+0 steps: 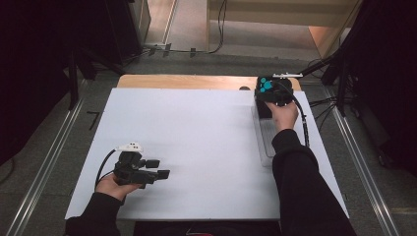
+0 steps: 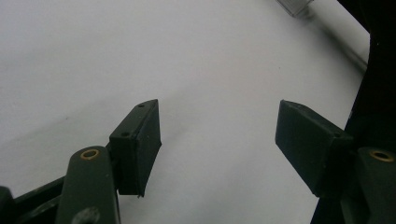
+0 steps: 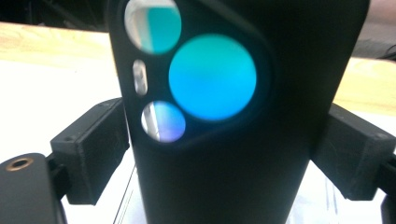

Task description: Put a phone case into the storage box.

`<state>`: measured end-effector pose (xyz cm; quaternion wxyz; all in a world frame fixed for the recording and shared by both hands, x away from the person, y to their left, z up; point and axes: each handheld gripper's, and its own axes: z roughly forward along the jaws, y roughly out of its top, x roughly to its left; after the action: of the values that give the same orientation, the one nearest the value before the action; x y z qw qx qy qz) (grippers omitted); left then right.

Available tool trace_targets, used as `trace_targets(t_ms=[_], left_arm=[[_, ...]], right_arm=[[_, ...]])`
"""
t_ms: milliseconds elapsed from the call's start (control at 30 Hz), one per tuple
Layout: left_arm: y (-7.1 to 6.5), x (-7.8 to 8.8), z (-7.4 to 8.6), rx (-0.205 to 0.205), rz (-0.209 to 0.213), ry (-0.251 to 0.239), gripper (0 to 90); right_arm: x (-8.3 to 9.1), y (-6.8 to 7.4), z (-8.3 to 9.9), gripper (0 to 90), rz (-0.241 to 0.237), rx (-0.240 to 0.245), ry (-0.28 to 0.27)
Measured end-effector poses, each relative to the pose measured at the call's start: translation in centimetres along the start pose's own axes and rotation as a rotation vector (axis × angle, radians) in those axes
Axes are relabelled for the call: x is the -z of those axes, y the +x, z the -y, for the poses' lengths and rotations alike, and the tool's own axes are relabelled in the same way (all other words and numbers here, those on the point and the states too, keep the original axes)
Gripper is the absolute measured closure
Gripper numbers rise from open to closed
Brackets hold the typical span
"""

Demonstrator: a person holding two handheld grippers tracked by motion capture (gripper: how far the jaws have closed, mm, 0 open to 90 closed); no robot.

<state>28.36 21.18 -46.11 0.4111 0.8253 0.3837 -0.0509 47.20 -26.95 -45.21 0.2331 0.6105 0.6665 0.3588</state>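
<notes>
White desk, dark room. Right hand-held gripper wide around black phone case, pads apparently touching; left hand-held gripper half open, empty. Best kept upright, lowered slowly over clear tray.

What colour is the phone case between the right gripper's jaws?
Black, with teal showing through its round camera cut-outs; the phone case shows best in the right gripper view.
</notes>
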Motion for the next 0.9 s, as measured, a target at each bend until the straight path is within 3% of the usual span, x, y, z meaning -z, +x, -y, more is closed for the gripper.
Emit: trace_targets(t_ms=[33, 233, 500, 900], left_arm=[[0.0, 0.0, 0.0, 0.000, 0.001, -0.002, 31.2], [0.0, -0.1, 0.0, -0.004, -0.002, 0.004, 31.3], [0.1, -0.1, -0.1, 0.002, -0.002, 0.003, 31.2], [0.2, -0.2, -0.2, 0.002, 0.005, 0.003, 31.2]], right_arm=[[-0.1, -0.1, 0.1, 0.0, -0.002, 0.000, 0.014], [-0.1, -0.4, 0.2, 0.0, -0.016, 0.000, 0.035], [1.4, -0.2, -0.4, 0.0, -0.031, -0.002, 0.038], [3.7, 1.4, -0.8, 0.0, -0.163, 0.026, 0.081]])
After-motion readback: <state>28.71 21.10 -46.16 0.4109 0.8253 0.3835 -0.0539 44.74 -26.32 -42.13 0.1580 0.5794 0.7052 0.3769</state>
